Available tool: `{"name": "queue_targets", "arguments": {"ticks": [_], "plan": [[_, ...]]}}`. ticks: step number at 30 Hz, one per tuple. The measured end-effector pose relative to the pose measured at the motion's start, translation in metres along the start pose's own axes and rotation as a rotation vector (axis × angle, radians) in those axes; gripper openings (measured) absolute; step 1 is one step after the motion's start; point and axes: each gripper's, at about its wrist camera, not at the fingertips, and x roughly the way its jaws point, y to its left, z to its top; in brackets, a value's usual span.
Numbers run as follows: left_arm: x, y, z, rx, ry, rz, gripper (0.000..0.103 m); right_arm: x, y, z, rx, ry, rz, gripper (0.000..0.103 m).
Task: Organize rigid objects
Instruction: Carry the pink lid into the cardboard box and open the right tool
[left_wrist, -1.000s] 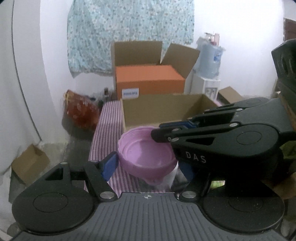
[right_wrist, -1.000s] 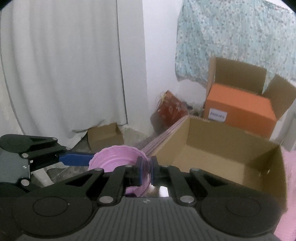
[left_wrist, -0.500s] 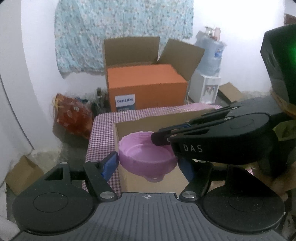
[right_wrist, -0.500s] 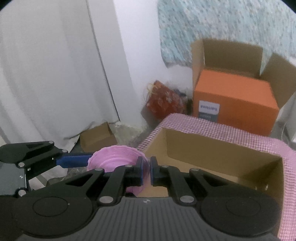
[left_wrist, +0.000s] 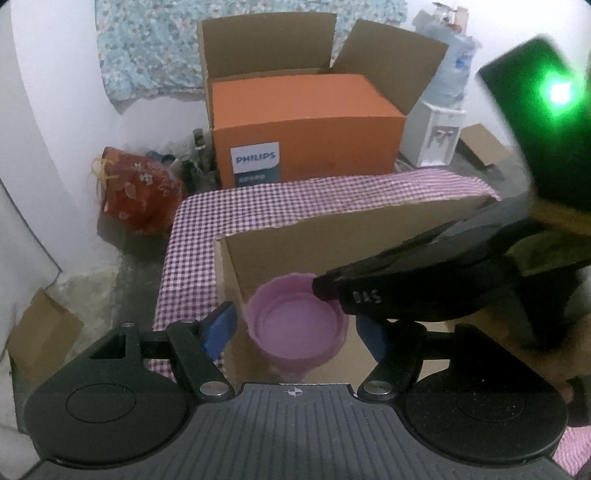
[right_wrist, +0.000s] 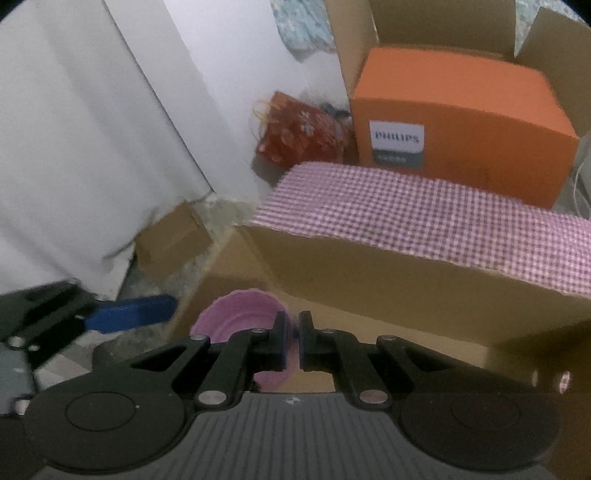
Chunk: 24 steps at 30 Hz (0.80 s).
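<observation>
Right tool (right_wrist: 291, 341) pinches the pink bowl (left_wrist: 297, 326) by its rim for lowering into the cardboard box (left_wrist: 332, 243) beneath; left tool (left_wrist: 297, 330) spread, flanking it.

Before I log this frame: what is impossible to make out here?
- Pink bowl base: both views, cut off by gripper bodies.
- Cardboard box floor: mostly covered by right gripper, left view too.
- Right gripper's hold on the bowl rim: left view, blurred.
- Small print under Philips label: unreadable.
</observation>
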Motion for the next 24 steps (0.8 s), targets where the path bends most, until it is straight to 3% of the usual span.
{"name": "queue_targets", "arguments": {"ticks": [8, 12, 18, 24], "plan": [[-0.007, 0.005, 0.002, -0.014, 0.0, 0.002, 0.073, 0.05, -0.02, 0.007, 0.057, 0.052, -0.056, 0.006], [-0.013, 0.007, 0.004, -0.023, -0.012, -0.001, 0.074, 0.061, -0.024, 0.008, 0.086, 0.081, -0.054, 0.011], [-0.026, 0.006, 0.006, -0.027, -0.036, -0.007, 0.074, 0.04, -0.026, 0.005, 0.108, 0.055, -0.038, 0.012], [-0.053, 0.004, 0.001, -0.034, -0.073, -0.011, 0.074, -0.01, -0.03, 0.004, 0.164, -0.019, 0.034, 0.012]]}}
